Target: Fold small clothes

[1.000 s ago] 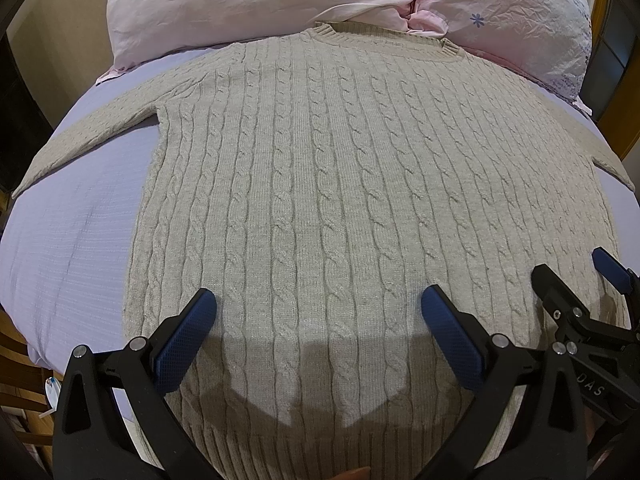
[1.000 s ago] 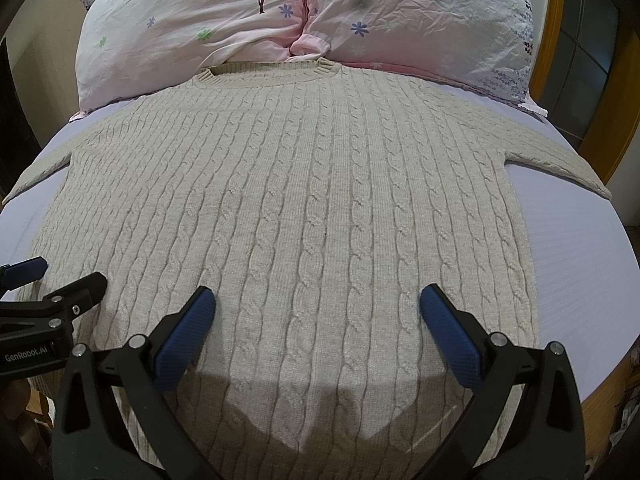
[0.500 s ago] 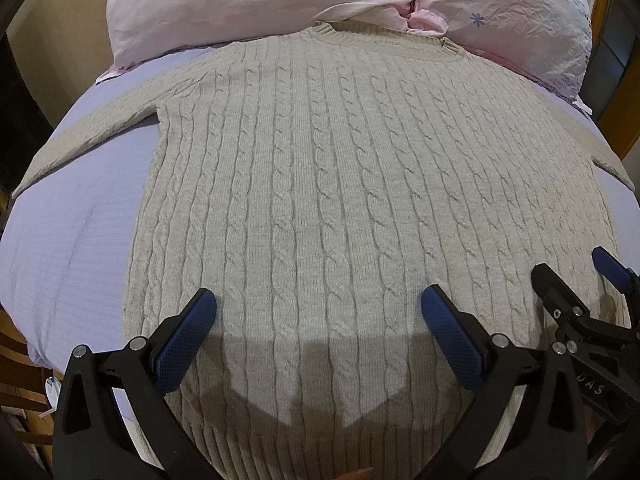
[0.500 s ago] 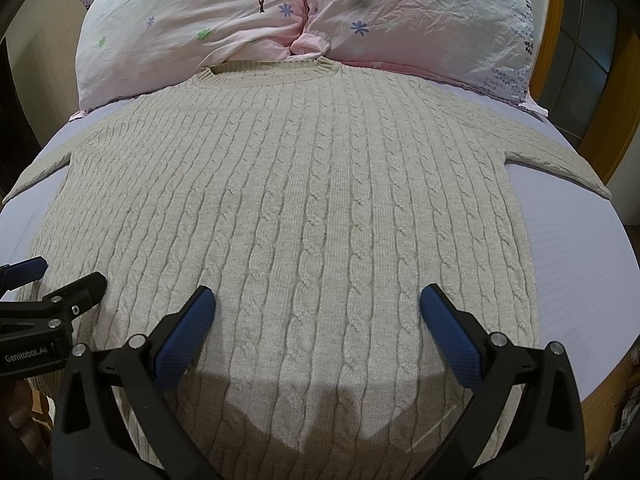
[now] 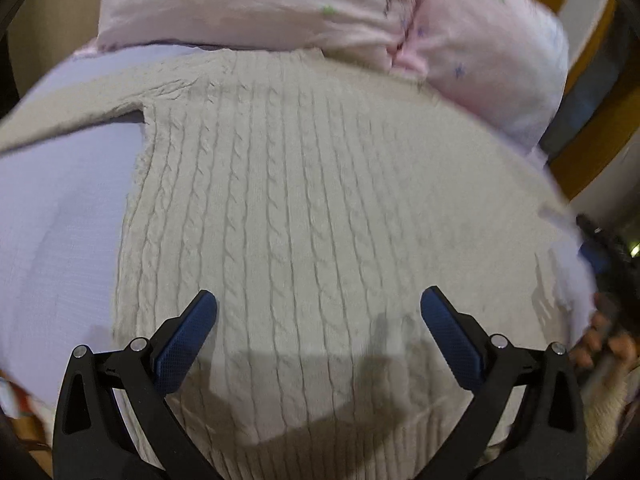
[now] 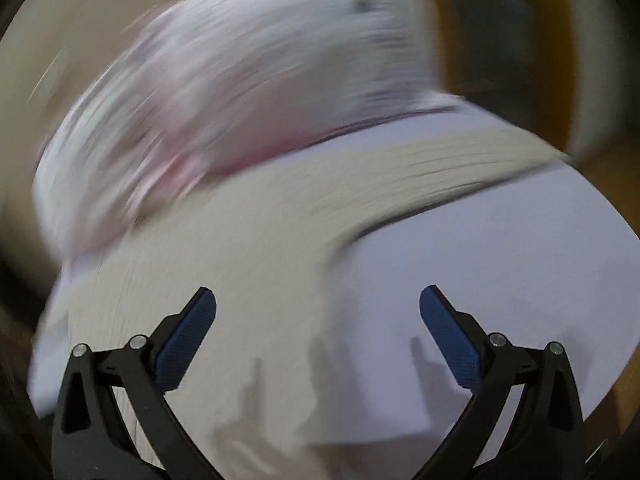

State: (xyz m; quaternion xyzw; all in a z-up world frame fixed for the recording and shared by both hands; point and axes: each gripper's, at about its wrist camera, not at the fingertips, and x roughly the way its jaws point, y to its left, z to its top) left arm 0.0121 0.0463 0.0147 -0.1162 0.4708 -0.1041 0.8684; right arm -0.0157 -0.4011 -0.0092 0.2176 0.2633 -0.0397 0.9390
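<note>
A beige cable-knit sweater [image 5: 312,216] lies flat, front up, on a lavender bed sheet [image 5: 52,216], its neck toward the pillows. My left gripper [image 5: 318,320] is open and empty, hovering over the sweater's lower body near the hem. My right gripper [image 6: 318,320] is open and empty above the sweater's right side edge, where the sweater [image 6: 248,240] meets the sheet [image 6: 500,248]. The right wrist view is heavily blurred. The right sleeve [image 6: 460,152] stretches out to the right. The right gripper's body [image 5: 600,252] and the hand holding it show at the left wrist view's right edge.
Two pink floral pillows [image 5: 280,4] lie at the head of the bed and appear blurred in the right wrist view [image 6: 240,80]. A wooden bed frame [image 5: 592,120] rises at the right. The bed's right edge [image 6: 624,320] is close to the right gripper.
Both grippers have swung to the right, the right one fast and far, from over the sweater's middle to its right edge. The left has also moved closer. Both jaws stay open.
</note>
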